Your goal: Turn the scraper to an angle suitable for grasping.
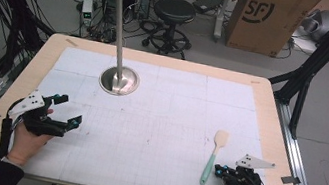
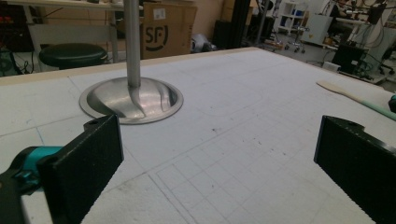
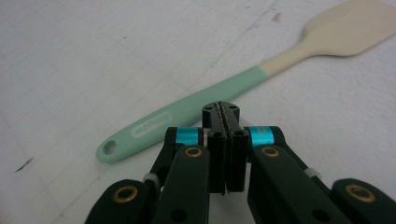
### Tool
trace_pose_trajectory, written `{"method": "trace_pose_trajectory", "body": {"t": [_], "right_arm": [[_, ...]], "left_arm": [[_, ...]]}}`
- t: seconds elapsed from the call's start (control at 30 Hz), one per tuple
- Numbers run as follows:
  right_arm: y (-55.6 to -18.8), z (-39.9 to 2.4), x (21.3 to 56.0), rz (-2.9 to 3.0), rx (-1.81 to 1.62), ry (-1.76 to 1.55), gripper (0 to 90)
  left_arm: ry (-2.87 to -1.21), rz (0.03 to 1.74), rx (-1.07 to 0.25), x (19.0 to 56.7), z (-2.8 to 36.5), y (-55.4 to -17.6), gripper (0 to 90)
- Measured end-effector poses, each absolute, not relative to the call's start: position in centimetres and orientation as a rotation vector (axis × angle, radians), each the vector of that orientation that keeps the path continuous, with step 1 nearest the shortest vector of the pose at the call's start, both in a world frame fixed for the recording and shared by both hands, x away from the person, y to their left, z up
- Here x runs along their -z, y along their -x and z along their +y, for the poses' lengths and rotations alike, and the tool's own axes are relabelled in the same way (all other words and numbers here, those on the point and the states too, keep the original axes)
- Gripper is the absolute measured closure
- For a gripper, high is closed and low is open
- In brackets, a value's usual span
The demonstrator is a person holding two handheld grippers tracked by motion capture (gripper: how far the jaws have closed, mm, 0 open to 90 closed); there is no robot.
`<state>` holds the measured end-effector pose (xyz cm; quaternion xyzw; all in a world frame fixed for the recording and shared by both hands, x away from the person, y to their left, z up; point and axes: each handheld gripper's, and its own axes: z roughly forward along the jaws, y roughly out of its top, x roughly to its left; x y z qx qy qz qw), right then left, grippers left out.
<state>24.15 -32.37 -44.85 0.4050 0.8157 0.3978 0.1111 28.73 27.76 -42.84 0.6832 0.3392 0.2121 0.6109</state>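
A spatula (image 1: 213, 154) with a mint-green handle and a cream blade lies flat on the white mat at the right front, blade pointing away from me. In the right gripper view the spatula (image 3: 196, 110) runs diagonally just beyond my right gripper (image 3: 223, 112), whose jaws are pressed together with nothing between them. In the high view my right gripper (image 1: 218, 171) sits beside the handle's near end, close to it but apart. My left gripper (image 1: 71, 111) rests at the left front, jaws spread wide and empty; its black pads (image 2: 88, 163) frame bare mat.
A metal stand, a round dished base (image 1: 119, 80) with a tall pole (image 1: 120, 19), sits at the mat's back centre-left. The wooden table edge (image 1: 276, 141) borders the mat. Behind the table are a black stool (image 1: 174, 10), a cardboard box (image 1: 266, 18) and cables.
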Motion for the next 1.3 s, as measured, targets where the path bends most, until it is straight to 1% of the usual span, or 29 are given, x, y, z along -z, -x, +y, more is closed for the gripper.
{"method": "trace_pose_trajectory", "body": {"t": [0.13, 0.5, 1.0, 1.1, 1.3], "right_arm": [[-24.1, -31.0, 44.9, 2.468, -1.185, -1.091, 89.9], [-25.6, -27.5, 44.8, 2.504, -1.167, -0.996, 89.9], [-29.4, -22.5, 44.9, 2.45, -1.123, -0.987, 89.9], [-30.0, -22.1, 44.9, 2.444, -1.131, -0.988, 90.0], [-32.8, -20.9, 45.1, 2.451, -1.153, -0.982, 90.0]], "left_arm": [[-1.583, 0.78, -0.493, 42.8, 27.7, -28.7, 1.9], [-1.619, 0.786, -0.494, 43.0, 27.6, -28.6, 1.8], [-1.632, 0.793, -0.502, 43.1, 28.1, -27.9, 1.9], [-1.638, 0.8, -0.507, 43.1, 28.3, -27.8, 1.8], [-1.652, 0.801, -0.502, 43.2, 28.2, -27.7, 1.9]]}}
